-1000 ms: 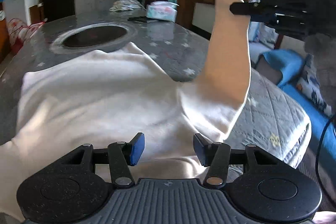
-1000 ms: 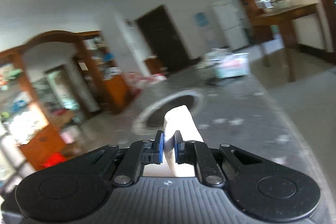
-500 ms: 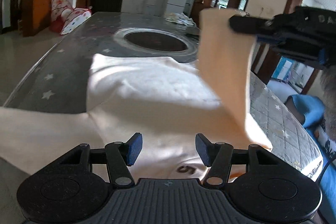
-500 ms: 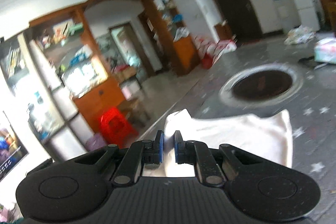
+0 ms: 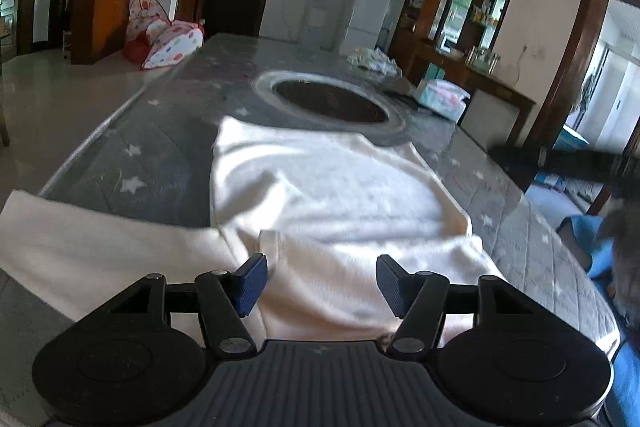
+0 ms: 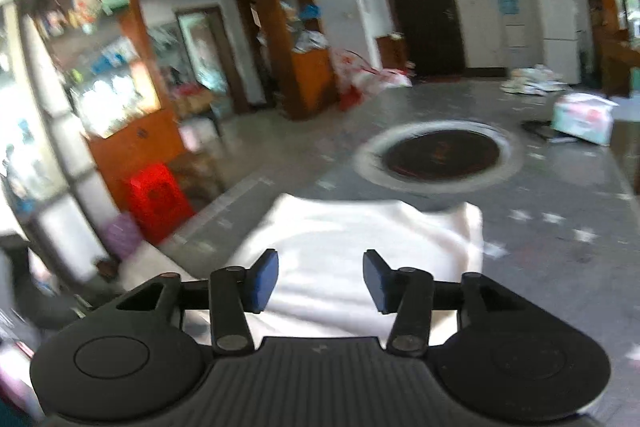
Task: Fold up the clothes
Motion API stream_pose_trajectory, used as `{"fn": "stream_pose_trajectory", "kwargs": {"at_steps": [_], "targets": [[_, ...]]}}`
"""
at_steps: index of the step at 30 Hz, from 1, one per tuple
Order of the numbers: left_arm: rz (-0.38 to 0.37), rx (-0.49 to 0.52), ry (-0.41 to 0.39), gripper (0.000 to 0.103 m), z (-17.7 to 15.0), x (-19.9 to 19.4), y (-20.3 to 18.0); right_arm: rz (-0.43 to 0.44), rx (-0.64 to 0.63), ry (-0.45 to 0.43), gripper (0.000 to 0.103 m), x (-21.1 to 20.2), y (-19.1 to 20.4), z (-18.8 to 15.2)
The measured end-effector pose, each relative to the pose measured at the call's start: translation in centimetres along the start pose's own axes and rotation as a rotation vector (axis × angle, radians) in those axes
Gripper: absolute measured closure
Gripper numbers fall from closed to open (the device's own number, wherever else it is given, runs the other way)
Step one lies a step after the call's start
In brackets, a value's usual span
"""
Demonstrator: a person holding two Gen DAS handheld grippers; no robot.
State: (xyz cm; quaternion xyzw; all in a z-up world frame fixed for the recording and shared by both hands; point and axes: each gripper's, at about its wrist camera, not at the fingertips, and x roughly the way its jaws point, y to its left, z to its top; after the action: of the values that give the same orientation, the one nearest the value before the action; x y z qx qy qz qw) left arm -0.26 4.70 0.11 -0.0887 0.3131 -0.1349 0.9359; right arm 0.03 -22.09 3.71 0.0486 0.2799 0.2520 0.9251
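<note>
Broadly, a long grey table with a star-patterned cover is filling both views, a dark round inset ringed in pale grey sitting in its middle. A cream garment is lying flat on the near half of the table, its far edge reaching just short of that ring; one sleeve is stretching out to the left across the cover, and another is lying folded over the body close to the camera. A white refrigerator is standing against the far wall, and a pastel packet is resting on the far right part of the table. The left gripper is hovering just above the folded sleeve with its blue-padded fingers spread wide, gripping nothing. The right gripper is hanging over the garment's body, its fingers likewise parted wide and empty. That view is blurred.
</note>
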Motion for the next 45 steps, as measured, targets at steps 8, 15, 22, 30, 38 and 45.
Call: {"fn": "stream_pose_trajectory", "kwargs": {"at_steps": [8,15,22,30,38,45], "targets": [[-0.043,0.026,0.043,0.065,0.0,2.6,-0.9,-0.112,0.080,0.101,0.055,1.4,-3.1,-3.8],[0.000,0.008,0.085,0.071,-1.2,3.0,0.0,-0.171,0.031,0.150,0.062,4.0,-2.8,-4.5],[0.031,-0.026,0.078,0.078,-1.1,1.6,1.1,-0.252,0.027,0.175,0.063,4.2,-3.4,-5.0],[-0.011,0.008,0.048,0.077,0.3,2.8,-0.3,-0.195,-0.028,0.134,0.063,3.6,-1.3,-4.0],[0.042,-0.005,0.083,0.078,-0.4,3.6,0.8,-0.161,-0.089,0.191,0.063,5.2,0.1,-4.8],[0.074,-0.058,0.052,0.078,-0.8,1.2,2.9,-0.152,-0.108,0.192,0.059,5.4,0.8,-4.8]]}}
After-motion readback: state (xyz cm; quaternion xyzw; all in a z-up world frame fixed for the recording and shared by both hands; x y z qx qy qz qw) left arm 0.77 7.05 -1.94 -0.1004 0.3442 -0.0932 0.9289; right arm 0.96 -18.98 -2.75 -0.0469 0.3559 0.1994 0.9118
